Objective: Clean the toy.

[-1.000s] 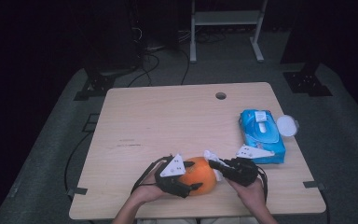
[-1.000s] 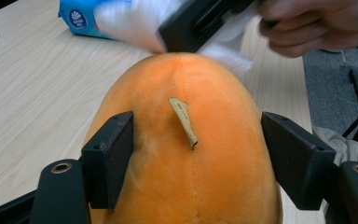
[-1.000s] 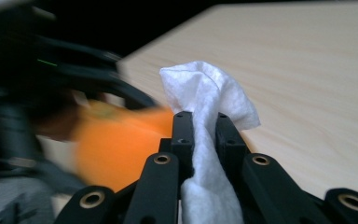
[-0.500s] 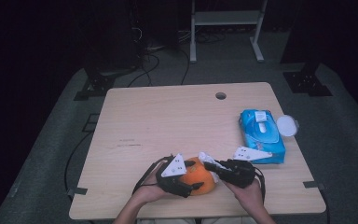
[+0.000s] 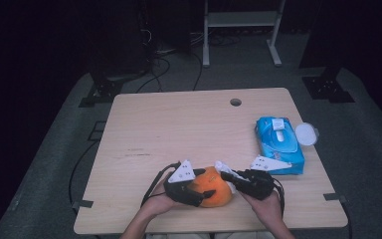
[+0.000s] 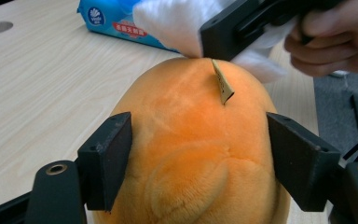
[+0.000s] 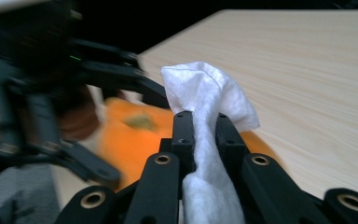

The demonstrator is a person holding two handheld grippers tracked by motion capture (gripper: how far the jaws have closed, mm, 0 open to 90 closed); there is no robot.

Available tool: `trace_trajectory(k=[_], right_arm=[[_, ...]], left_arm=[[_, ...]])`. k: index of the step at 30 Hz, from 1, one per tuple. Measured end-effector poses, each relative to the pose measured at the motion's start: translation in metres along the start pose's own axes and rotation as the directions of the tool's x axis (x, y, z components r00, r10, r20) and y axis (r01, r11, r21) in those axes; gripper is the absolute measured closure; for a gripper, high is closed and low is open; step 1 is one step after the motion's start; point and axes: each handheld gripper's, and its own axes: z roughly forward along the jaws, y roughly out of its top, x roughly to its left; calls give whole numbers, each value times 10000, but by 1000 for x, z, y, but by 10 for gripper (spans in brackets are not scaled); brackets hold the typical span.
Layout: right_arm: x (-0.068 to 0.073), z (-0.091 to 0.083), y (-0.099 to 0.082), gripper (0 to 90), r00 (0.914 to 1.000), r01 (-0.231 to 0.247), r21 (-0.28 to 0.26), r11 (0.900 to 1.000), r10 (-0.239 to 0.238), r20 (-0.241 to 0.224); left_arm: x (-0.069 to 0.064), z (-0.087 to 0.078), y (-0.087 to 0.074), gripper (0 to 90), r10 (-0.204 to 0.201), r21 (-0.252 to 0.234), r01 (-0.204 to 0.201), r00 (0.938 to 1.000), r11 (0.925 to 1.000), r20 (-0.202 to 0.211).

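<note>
Orange plush toy [image 6: 196, 154] half hidden behind left gripper [image 5: 199, 191]

The plush [image 6: 193, 154] is orange, rounded and fuzzy, with a small tan tag standing up from its top. It sits on the table between the left gripper's [image 6: 198, 161] two jaws, which flank its sides. The wipe [image 7: 209, 140] is white, crumpled and bunched, pinched between the right gripper's [image 7: 204, 130] jaws, its loose end puffing out past their tips and touching the plush's top.
</note>
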Motion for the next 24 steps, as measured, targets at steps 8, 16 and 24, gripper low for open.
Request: trace_trajectory(k=[8,16,24], right_arm=[[-13,0,-5,808,9991,-279,173,9995,273,323],[11,3,2,809,9990,358,21,9994,-358,-269],[-16,-5,-3,810,9982,-380,48,9993,377,470]], left_arm=[[5,-7,1,206,-272,10,272,9994,9996,191],[0,-1,1,275,11,87,-10,10000,10000,-23],[1,-2,0,268,9,61,-11,9994,10000,335]])
